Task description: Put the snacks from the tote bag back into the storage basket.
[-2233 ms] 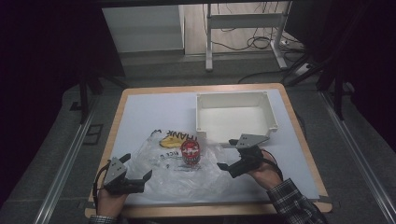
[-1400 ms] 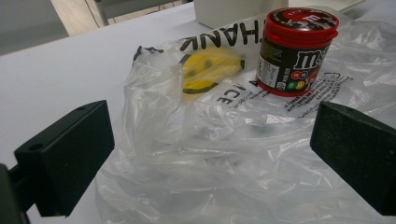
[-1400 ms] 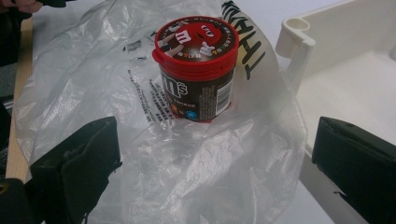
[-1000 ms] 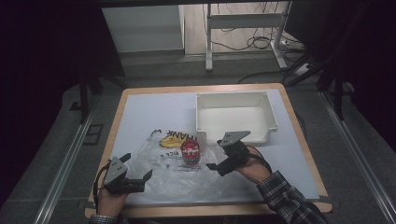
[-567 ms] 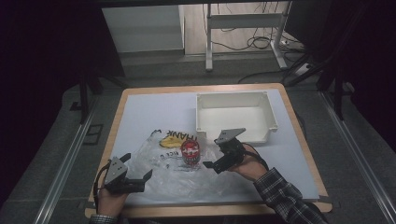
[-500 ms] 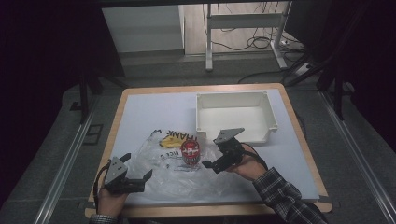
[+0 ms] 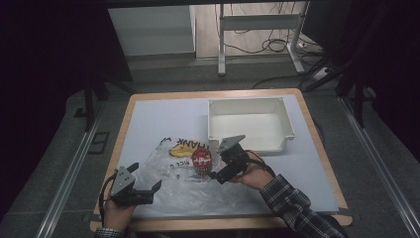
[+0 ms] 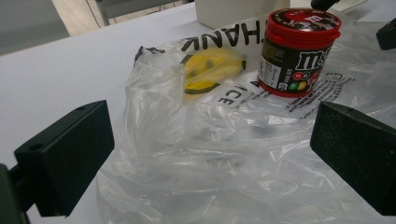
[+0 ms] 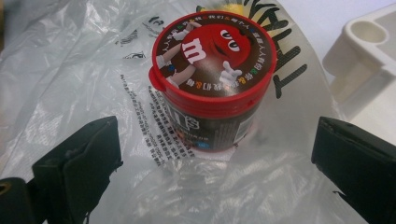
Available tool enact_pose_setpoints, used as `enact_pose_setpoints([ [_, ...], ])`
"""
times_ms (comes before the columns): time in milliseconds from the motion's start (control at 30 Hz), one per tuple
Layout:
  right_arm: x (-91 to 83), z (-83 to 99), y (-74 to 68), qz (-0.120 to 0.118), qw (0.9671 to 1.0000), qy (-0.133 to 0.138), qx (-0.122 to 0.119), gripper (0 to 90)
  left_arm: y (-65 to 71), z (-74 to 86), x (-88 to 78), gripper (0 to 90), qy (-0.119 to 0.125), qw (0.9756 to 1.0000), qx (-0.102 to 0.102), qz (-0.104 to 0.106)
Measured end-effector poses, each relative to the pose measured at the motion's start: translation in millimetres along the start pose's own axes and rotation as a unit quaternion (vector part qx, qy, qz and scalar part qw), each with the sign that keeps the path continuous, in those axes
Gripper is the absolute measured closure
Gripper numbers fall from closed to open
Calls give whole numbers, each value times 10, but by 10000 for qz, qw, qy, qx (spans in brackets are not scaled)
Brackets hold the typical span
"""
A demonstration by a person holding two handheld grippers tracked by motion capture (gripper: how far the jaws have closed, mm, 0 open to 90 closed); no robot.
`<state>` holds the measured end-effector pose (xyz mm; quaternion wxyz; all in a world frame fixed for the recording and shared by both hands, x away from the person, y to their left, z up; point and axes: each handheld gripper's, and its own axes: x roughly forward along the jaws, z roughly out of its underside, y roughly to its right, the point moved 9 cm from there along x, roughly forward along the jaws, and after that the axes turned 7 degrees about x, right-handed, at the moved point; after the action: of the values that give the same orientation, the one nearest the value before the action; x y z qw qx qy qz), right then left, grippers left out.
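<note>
One candy tub [image 7: 201,161], one plastic bag [image 7: 185,186], one bin [image 7: 250,124]

Each hand carries a black two-jaw gripper. The left gripper [image 7: 143,191] has a grey three-cornered plate [image 7: 122,178] on top, and a black cable loops from its rear beside the left hand [image 7: 117,214]. The right gripper [image 7: 217,174] carries a matching grey plate [image 7: 231,144], with a black cable curving behind the right hand [image 7: 252,176]. In both gripper views the jaws appear as thick, matte black rectangular blocks; the left gripper's left jaw shows small round holes on its top face. The right forearm wears a dark plaid sleeve [image 7: 292,208] with light checks.
</note>
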<state>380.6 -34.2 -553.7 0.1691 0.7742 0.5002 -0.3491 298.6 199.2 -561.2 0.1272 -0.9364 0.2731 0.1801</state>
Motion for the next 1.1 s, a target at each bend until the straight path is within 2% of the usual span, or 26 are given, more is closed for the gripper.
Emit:
enact_pose_setpoints([
  [467,234,-81,-23,-29,9993,-366,8,40,0,-1,0,0,5,10000,2,7],
  [733,399,-106,-37,2,9987,-497,-92,51,2,-2,-1,0,9,10000,0,13],
  [1100,505,-121,-8,63,9969,-746,-237,110,5,1,4,0,-8,10000,19,18],
])
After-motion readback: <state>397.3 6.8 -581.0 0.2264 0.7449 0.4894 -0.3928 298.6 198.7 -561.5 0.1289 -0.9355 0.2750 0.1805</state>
